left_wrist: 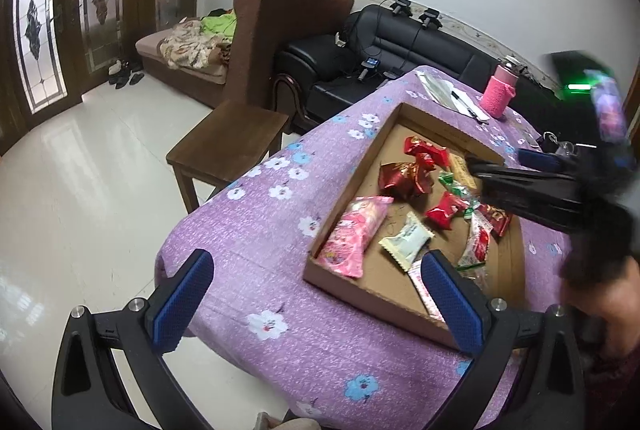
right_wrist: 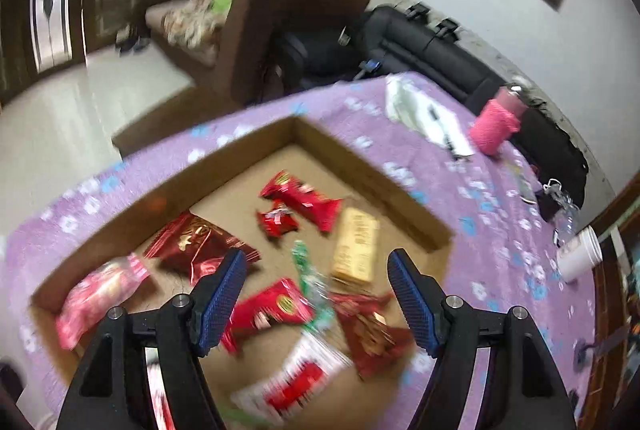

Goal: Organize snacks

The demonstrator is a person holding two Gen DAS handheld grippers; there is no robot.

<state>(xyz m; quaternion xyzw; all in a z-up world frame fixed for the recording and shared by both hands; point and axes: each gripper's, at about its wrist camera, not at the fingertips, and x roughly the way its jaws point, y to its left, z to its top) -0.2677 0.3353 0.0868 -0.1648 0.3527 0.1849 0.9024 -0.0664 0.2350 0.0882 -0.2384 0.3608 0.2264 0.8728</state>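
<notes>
Purple tablecloth (right_wrist: 460,166) | gold bar (right_wrist: 356,248) long axis points away | both jaws wide, empty

Your left wrist view is sharp and evenly lit: daylight comes through the glass door panels (left_wrist: 36,26) at the upper left and throws a pale glare on the floor tiles (left_wrist: 80,166). Only the right claw (left_wrist: 504,170) at the right edge is smeared. Your right wrist view is blurred throughout; the snack packets (right_wrist: 280,306) and the worktop (right_wrist: 480,190) cloth streak. Both frames bow straight lines and darken to black at the corners.
</notes>
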